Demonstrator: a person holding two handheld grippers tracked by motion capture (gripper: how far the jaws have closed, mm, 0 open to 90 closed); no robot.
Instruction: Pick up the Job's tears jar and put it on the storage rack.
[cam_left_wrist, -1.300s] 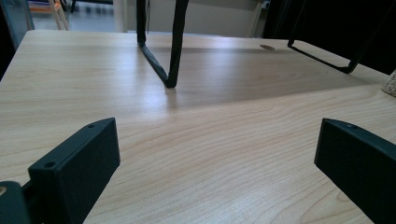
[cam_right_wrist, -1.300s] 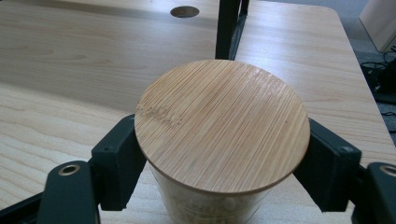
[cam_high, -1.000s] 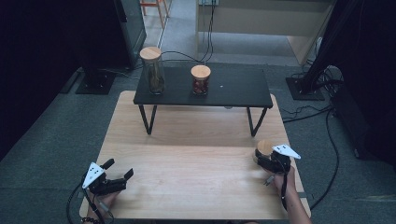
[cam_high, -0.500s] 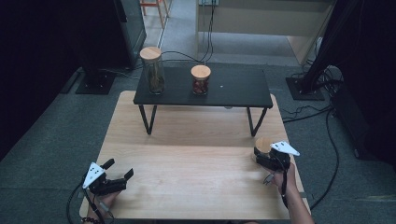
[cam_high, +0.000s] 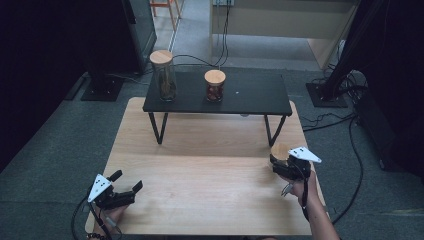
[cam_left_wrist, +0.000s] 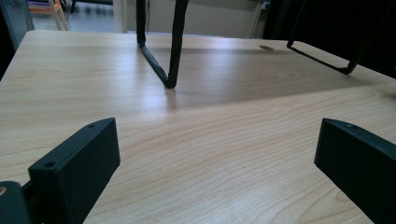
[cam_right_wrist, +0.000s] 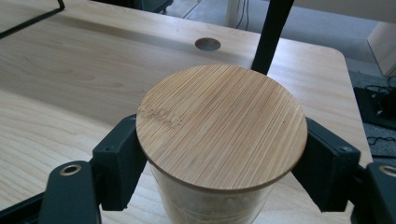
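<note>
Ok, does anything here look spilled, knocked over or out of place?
Nothing stands out. Two lidded jars stand upright on the black shelf, the tall jar and the short jar. A third jar sits upright, lid on, clamped in the right hand-held gripper. No spills on the wooden table.

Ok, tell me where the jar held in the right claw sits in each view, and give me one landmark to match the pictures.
High view: the held jar is at lower right, its bamboo lid just ahead of the right claw.
Right gripper view: the jar fills the centre, clamped between the two black jaws below its lid.
Left gripper view: the jar is not in it.
Shared landmark: the black shelf's wire leg standing on the wooden table.
</note>
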